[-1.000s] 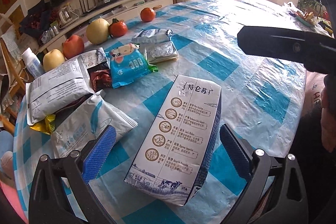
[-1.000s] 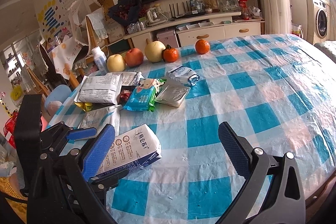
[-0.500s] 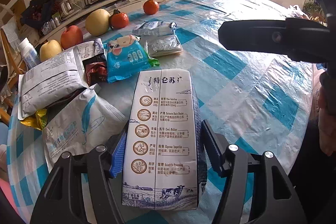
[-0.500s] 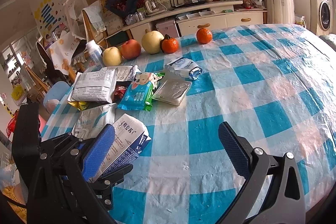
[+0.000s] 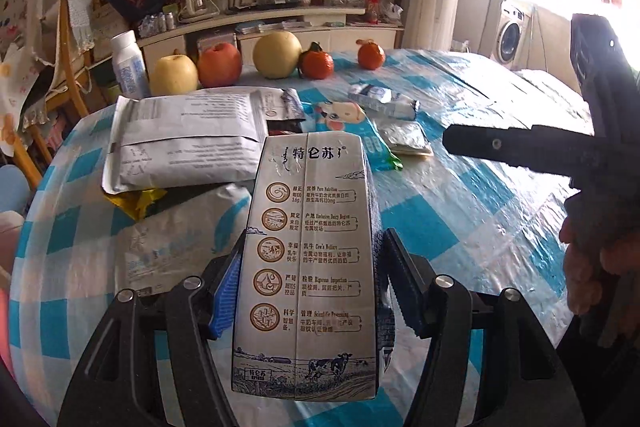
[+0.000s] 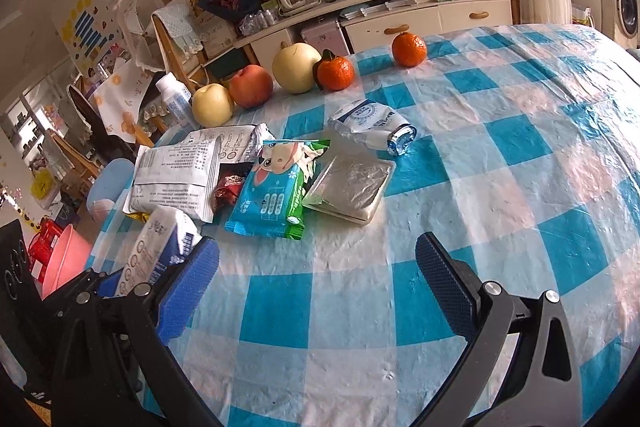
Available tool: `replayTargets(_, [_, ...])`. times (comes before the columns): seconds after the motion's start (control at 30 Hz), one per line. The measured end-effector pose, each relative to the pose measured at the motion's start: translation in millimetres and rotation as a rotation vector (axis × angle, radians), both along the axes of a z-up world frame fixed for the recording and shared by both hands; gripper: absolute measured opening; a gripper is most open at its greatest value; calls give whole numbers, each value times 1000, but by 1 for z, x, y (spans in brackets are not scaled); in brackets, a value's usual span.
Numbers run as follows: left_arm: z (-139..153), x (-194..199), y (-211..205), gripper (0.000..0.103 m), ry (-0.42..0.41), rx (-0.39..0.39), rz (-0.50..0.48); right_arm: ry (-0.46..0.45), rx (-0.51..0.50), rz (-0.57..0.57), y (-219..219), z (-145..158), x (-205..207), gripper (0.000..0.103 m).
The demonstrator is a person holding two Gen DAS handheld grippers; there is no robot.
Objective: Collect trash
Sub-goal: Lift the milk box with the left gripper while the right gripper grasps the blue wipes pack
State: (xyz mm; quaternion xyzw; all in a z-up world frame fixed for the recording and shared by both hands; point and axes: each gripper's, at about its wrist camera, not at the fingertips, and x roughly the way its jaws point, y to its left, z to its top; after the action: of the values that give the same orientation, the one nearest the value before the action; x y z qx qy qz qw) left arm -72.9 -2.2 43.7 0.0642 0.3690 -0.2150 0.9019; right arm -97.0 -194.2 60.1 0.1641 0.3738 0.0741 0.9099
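My left gripper [image 5: 310, 287] is shut on a white milk carton [image 5: 310, 259], its blue pads pressing both sides, the carton raised off the checked tablecloth [image 5: 460, 211]. In the right wrist view the same carton [image 6: 160, 251] shows at the left, held in the left gripper. My right gripper [image 6: 316, 291] stands open over the cloth with nothing between its fingers. Ahead of it lie a blue wet-wipe pack [image 6: 276, 195], a silver foil packet [image 6: 352, 187], a crumpled water bottle [image 6: 372, 125] and a grey printed bag [image 6: 176, 171].
Fruit lines the table's far edge: a yellow apple [image 6: 212, 105], a red apple [image 6: 252, 85], a pear [image 6: 296, 67] and two oranges [image 6: 408, 49]. A pink basin [image 6: 66, 259] sits low at the left beyond the table. A white mailer bag [image 5: 180, 251] lies under the carton.
My left gripper closed on the milk carton, lifted it and rolled it upright in view. My right gripper moved forward and lower, toward the wrappers.
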Motion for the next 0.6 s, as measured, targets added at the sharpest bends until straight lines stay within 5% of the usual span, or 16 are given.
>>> replayTargets(0.6, [20, 35, 87, 65, -46, -137, 200, -39, -111, 96, 53, -3, 64, 95])
